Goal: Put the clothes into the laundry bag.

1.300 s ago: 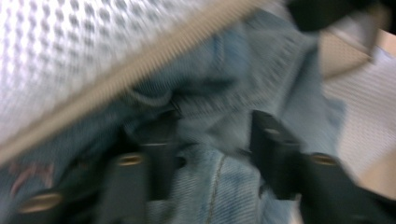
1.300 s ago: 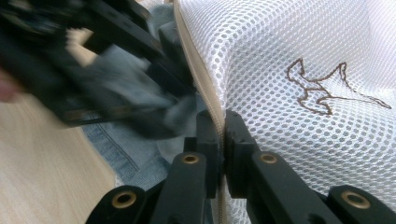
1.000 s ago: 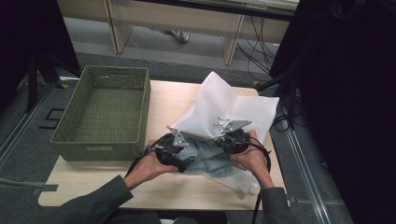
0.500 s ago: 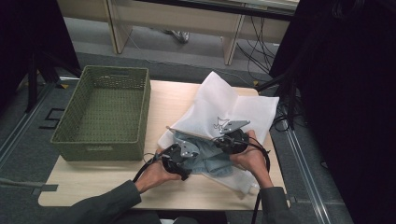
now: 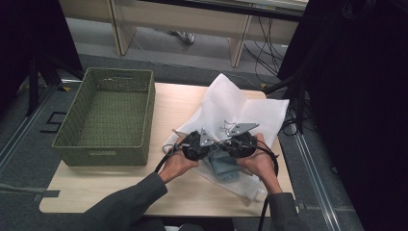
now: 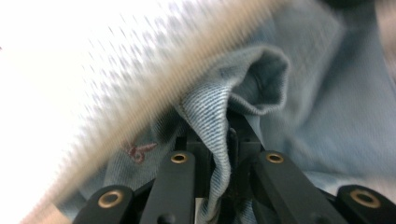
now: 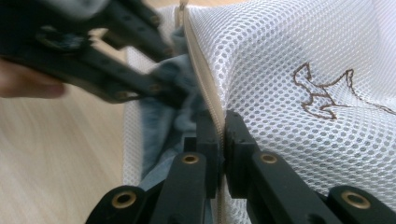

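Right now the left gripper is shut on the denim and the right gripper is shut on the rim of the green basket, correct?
Not quite. The left gripper does pinch the denim, but the right gripper is shut on the zipper edge of the white mesh bag, as the right gripper view shows. The green basket stands apart, untouched.

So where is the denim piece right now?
The denim piece lies at the table's near right in the high view, partly inside the white mesh bag, between both grippers; the left gripper pinches a fold of it.
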Demonstrator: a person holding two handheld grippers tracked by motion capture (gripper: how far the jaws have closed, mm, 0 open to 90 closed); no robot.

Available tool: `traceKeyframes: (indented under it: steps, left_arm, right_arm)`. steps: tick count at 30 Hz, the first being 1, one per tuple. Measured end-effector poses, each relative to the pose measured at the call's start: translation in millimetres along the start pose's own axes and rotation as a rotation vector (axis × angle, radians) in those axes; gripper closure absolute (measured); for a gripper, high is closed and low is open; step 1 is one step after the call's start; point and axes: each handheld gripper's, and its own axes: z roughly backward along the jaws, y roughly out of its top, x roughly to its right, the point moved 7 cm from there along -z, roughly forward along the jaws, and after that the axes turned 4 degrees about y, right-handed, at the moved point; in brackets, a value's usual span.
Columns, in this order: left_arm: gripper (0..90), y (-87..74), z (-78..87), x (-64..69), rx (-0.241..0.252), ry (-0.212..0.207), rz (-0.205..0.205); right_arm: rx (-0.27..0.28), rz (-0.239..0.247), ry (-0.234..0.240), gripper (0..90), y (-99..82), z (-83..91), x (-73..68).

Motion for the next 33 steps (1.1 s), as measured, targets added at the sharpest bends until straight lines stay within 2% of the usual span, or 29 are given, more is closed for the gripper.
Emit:
traceKeyframes:
  steps: [2, 4, 5, 6, 7, 8, 9, 10, 11, 12, 15, 17, 19, 20, 21, 22, 24, 25, 26, 27, 28, 29, 30, 31, 32, 33]
  left_arm:
    - [80.6, -0.7, -13.9, -3.3, 0.003, 0.006, 0.023]
    - [80.2, -7.3, -28.0, -4.1, 0.02, -0.004, 0.084]
    - [79.6, -10.4, -31.9, -4.9, 0.028, -0.003, 0.11]
    - [78.8, -12.2, -32.3, -5.6, 0.036, -0.012, 0.139]
    - [77.4, -13.1, -32.1, -5.7, 0.049, -0.018, 0.161]
    - [75.2, -14.2, -28.4, -5.9, 0.036, -0.021, 0.154]
    - [71.9, -14.4, -26.4, -5.2, 0.045, -0.029, 0.157]
    - [66.9, -15.6, -22.0, -3.8, 0.028, -0.053, 0.158]
    - [58.6, -16.8, -16.2, -1.6, 0.015, -0.091, 0.155]
    - [47.5, -17.4, -12.8, -0.5, 0.012, -0.104, 0.162]
    - [28.9, -22.4, 1.3, 7.2, -0.014, -0.154, 0.174]
    - [23.5, -30.1, 9.7, 12.0, -0.033, -0.165, 0.139]
    - [19.1, -40.3, 12.4, 21.9, -0.042, -0.186, 0.129]
    - [17.5, -42.6, 10.8, 27.0, -0.036, -0.195, 0.13]
    - [17.2, -42.7, 8.2, 31.0, -0.028, -0.2, 0.125]
    - [16.6, -41.7, 6.1, 33.6, -0.019, -0.202, 0.128]
    - [16.6, -35.9, -0.6, 40.9, 0.019, -0.209, 0.172]
    - [16.5, -34.7, -4.3, 42.2, 0.02, -0.199, 0.174]
    - [16.5, -34.3, -7.1, 43.1, 0.01, -0.196, 0.163]
    - [16.7, -33.1, -9.8, 44.2, 0.016, -0.185, 0.17]
    - [21.2, -34.1, -11.0, 42.0, 0.006, -0.163, 0.153]
    - [31.4, -34.5, -13.5, 39.7, 0.002, -0.137, 0.136]
    - [44.5, -34.2, -15.4, 36.8, 0.004, -0.11, 0.116]
    - [57.9, -32.5, -17.0, 33.8, 0.014, -0.093, 0.114]
    - [68.1, -30.6, -18.8, 32.2, 0.014, -0.095, 0.126]
    - [71.9, -29.5, -20.0, 30.9, 0.001, -0.086, 0.139]
  right_arm:
    - [0.009, -0.015, -0.009, 87.1, 0.7, 2.5, 2.4]
    - [0.002, -0.013, 0.008, 87.2, -1.0, 3.2, 2.5]
    - [0.005, -0.01, 0.004, 87.2, -2.4, 1.0, 2.7]
    - [-0.01, -0.017, 0.018, 87.2, -4.9, 0.3, 0.9]
    - [-0.018, -0.037, 0.012, 87.1, -7.6, -2.3, -1.0]
    - [-0.023, -0.025, 0.016, 87.1, -9.3, -4.9, -0.9]
    - [-0.037, -0.026, 0.028, 87.1, -11.1, -7.2, -1.7]
    - [-0.033, -0.023, 0.033, 87.1, -11.3, -10.4, -2.1]
    - [-0.042, -0.025, 0.044, 87.1, -12.1, -11.2, -2.9]
    - [-0.041, -0.023, 0.024, 87.0, -12.4, -12.1, -1.9]
    - [-0.04, -0.017, 0.029, 86.9, -12.6, -13.5, -1.9]
    - [-0.041, -0.02, 0.035, 86.8, -12.6, -13.1, -3.1]
    - [-0.037, -0.017, 0.039, 86.8, -12.1, -13.6, -3.0]
    - [-0.057, -0.027, 0.037, 86.8, -13.0, -11.6, -3.9]
    - [-0.058, -0.03, 0.028, 86.8, -13.1, -11.5, -3.5]
    - [-0.058, -0.021, 0.042, 86.8, -13.1, -12.5, -3.9]
    - [-0.047, -0.02, 0.041, 86.8, -12.6, -14.7, -3.8]
    - [-0.061, -0.018, 0.049, 86.8, -13.4, -13.8, -3.8]
    - [-0.047, -0.016, 0.04, 86.8, -13.3, -14.8, -3.3]
    - [-0.064, -0.037, 0.038, 86.8, -14.3, -12.5, -3.5]
    - [-0.053, -0.005, 0.041, 86.8, -13.7, -13.6, -0.2]
    - [-0.049, -0.039, 0.028, 86.8, -14.1, -13.7, -1.8]
    - [-0.051, -0.052, 0.029, 86.8, -14.3, -13.1, -2.9]
    - [-0.047, -0.031, 0.029, 86.8, -14.0, -13.6, -1.7]
    - [-0.039, -0.011, 0.05, 86.8, -13.1, -13.8, -2.6]
    - [-0.044, -0.038, 0.037, 86.9, -13.1, -12.4, -3.8]
